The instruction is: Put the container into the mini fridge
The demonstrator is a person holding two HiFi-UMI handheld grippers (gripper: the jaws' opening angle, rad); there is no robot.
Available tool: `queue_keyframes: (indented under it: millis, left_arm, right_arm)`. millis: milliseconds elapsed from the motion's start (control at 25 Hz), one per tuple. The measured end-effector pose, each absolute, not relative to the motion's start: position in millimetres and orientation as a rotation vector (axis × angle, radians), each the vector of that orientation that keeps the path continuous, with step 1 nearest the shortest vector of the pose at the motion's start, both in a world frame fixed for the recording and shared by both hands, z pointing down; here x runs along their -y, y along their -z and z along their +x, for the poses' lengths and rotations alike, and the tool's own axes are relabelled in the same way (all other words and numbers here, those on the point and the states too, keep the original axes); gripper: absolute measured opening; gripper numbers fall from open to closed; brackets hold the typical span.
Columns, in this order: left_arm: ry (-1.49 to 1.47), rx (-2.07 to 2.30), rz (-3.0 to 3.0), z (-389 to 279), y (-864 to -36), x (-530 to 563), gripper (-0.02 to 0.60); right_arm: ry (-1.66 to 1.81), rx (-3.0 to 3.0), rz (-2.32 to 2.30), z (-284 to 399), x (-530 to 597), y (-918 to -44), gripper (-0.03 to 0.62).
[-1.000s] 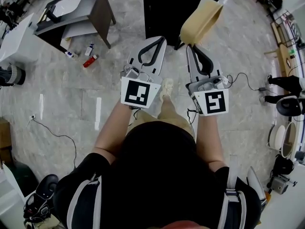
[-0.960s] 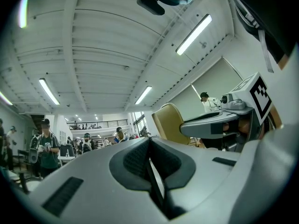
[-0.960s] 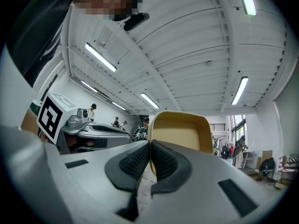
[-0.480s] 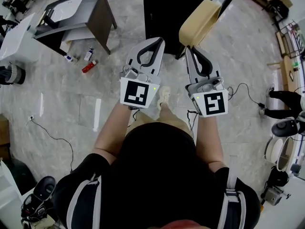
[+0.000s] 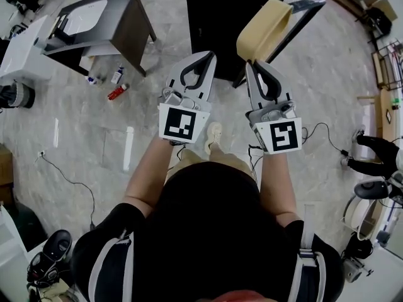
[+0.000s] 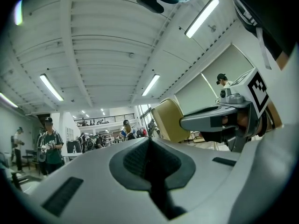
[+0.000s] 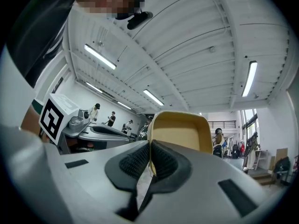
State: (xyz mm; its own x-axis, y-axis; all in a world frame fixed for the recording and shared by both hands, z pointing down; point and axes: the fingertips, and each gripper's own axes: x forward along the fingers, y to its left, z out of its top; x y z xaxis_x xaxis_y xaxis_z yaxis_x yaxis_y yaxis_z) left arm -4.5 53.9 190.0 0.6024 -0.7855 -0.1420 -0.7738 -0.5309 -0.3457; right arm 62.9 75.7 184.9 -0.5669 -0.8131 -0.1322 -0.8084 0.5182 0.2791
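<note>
Marble floor below — our right gripper rim-pinches the container for the mini fridge ahead, left gripper pressed together, spare.

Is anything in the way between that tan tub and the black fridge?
Nothing visible. The right gripper holds the container just before the mini fridge, whose door seems open; the inside is hidden.
</note>
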Motion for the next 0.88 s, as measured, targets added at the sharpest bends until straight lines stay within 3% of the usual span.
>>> queue_keyframes:
  millis: [880]
  left_arm:
    - [0.23, -1.407, -2.415, 45.5, -233.6, 155.6, 0.023]
  right_arm:
    - [0.403, 2.84, 1.282, 103.8, 138.8, -208.2, 0.041]
